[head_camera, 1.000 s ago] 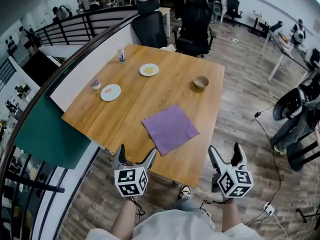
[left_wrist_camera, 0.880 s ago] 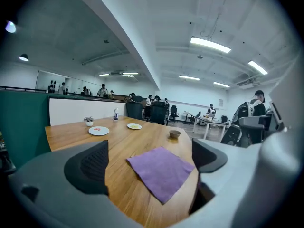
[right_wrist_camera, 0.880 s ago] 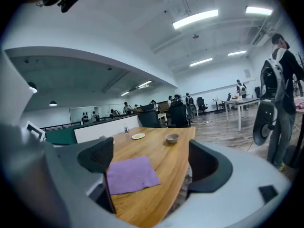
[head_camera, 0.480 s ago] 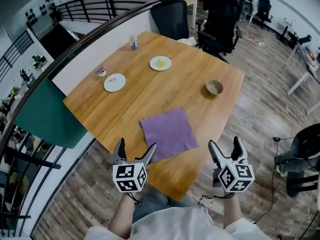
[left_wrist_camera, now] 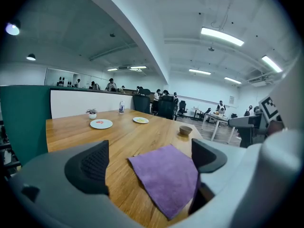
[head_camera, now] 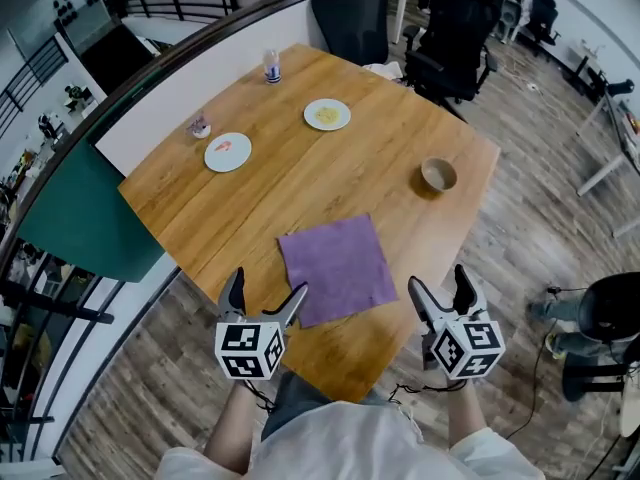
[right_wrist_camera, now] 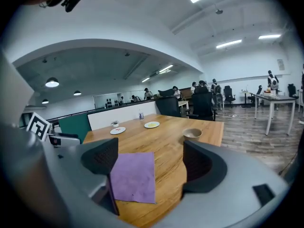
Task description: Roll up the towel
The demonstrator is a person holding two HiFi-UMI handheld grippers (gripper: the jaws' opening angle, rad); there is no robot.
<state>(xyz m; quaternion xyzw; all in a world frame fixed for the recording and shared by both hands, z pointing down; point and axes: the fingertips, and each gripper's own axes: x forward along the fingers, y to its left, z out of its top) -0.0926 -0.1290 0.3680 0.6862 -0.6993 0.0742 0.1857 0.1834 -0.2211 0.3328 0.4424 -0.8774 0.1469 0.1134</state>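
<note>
At the left side of the wooden table (head_camera: 300, 183) stand a small potted plant (head_camera: 199, 126) and a white plate (head_camera: 228, 152) with something red on it. Nearer to the person, the left gripper (head_camera: 266, 290) hangs over the near edge of the table with its jaws spread apart and nothing clamped between them. Far behind it are a small bottle (head_camera: 272, 65) and a second plate (head_camera: 327, 114) with yellow food. The purple towel (head_camera: 337, 268) lies flat and unrolled on the table, close to the near edge, ahead of both grippers and between them. The right gripper (head_camera: 438, 283) is also released; its jaws have just been closing a little, but they grasp nothing. Beyond it sits a small bowl (head_camera: 439, 175).
</note>
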